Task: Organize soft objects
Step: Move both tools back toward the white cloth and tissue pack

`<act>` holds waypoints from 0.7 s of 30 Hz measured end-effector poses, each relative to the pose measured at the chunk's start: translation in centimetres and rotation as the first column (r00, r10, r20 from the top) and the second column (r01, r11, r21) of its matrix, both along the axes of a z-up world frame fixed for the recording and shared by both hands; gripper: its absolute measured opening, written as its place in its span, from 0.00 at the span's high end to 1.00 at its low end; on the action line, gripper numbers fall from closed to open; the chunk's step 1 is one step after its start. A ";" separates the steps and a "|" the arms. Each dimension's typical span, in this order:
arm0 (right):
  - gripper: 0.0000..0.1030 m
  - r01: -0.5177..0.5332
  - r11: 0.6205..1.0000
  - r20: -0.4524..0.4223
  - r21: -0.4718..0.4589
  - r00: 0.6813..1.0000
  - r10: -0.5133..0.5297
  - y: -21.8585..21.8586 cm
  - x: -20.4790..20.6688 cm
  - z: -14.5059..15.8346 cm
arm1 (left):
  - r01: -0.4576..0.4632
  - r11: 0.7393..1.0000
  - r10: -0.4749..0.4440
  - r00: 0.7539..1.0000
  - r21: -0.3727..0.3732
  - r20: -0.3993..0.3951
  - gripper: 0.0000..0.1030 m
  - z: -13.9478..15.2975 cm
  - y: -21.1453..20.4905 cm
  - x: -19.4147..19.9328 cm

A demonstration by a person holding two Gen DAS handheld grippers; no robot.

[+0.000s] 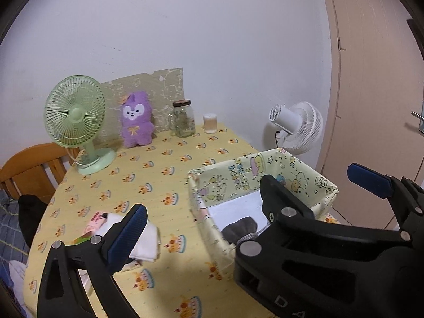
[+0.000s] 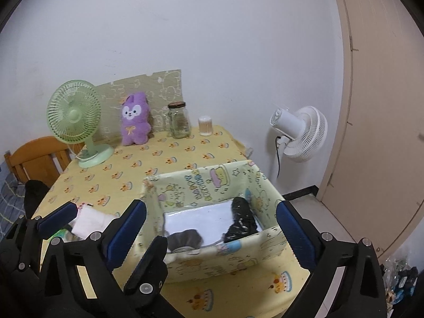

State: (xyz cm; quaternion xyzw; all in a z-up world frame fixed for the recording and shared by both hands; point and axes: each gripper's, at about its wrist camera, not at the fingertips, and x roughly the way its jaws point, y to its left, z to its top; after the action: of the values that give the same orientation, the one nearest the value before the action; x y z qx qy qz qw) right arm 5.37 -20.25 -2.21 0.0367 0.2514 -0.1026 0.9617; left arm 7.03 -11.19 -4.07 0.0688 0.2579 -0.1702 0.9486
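Both claws hang empty over the yellow cake-print surface [image 2: 185,156], each with its blue pads spread wide: the left claw [image 1: 246,201] sits above the gap between the folded white cloth [image 1: 148,241] and the cartoon-printed fabric box [image 2: 212,180], the right claw [image 2: 212,225] straddles the box's near wall. The box already holds a grey soft bundle [image 2: 185,238] and a black crinkled item [image 2: 242,220] — so sorting looks partly done, with the white cloth, lying on something pink and green (I cannot make out what), probably next. That calls for the left claw to drop leftward and pinch the cloth's folded edge. The surface is free around the cloth; the green desk fan [image 1: 76,122], purple plush rabbit [image 1: 136,119] and glass jar [image 1: 182,119] stand well back — the box wall is the nearest snag.
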 end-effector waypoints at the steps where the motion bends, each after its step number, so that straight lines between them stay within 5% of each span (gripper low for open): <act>1: 0.03 -0.001 1.000 0.000 0.000 1.000 0.001 0.3 -0.1 0.1 | -0.003 1.000 0.003 1.000 -0.002 0.000 0.00 0.1 0.4 -0.1; 21: 0.02 -0.099 0.995 0.026 -0.003 0.995 0.099 6.2 0.0 1.4 | -0.109 0.994 0.110 0.993 -0.019 0.037 0.00 1.2 6.4 -1.1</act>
State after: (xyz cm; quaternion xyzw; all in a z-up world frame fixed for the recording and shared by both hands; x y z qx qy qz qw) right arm 5.41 -14.06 -0.81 0.0250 0.2401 -0.0547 0.9689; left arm 5.90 -4.77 -2.89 0.0496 0.2416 -0.1190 0.9618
